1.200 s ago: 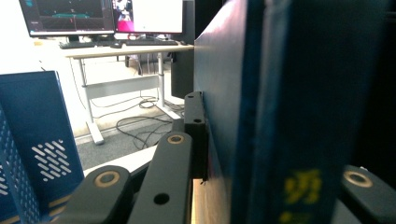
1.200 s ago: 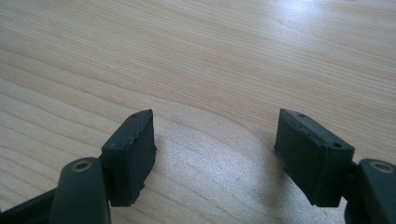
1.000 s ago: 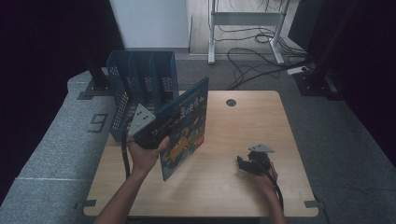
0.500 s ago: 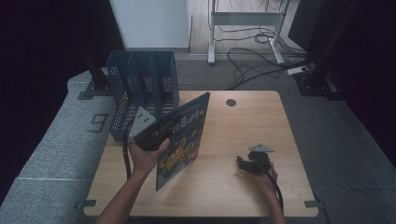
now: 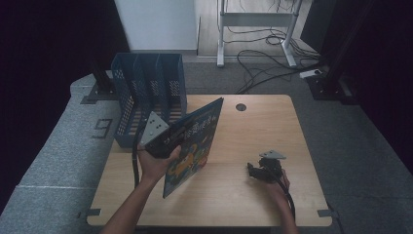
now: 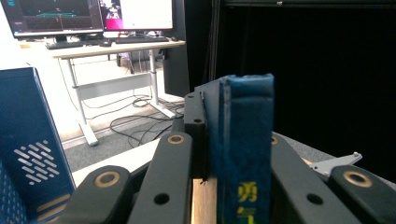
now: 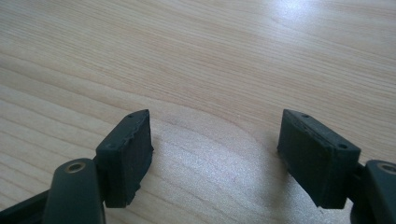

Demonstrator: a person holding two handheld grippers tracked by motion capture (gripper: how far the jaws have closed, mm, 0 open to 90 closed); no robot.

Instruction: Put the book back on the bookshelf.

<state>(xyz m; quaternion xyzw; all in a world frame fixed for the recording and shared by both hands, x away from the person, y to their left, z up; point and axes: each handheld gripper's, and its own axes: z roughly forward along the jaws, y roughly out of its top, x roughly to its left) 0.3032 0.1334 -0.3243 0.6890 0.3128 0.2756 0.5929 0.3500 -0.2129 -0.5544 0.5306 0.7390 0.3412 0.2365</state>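
- Book [image 5: 192, 141]: thin, flat, with a blue spine and a bright picture cover, tilted above the table's [image 5: 253, 195] 9 o'clock side, clamped at its edge by the left gripper [image 5: 168, 141].
- File rack [image 5: 146, 92]: blue perforated metal with upright dividers, at the table's 10 o'clock corner; I cannot tell what its slots hold.
- Right gripper [image 5: 253, 171]: at 4 o'clock, jaws apart with nothing between them, over pale wood grain.
- Grey carpet and cables lie around the table.
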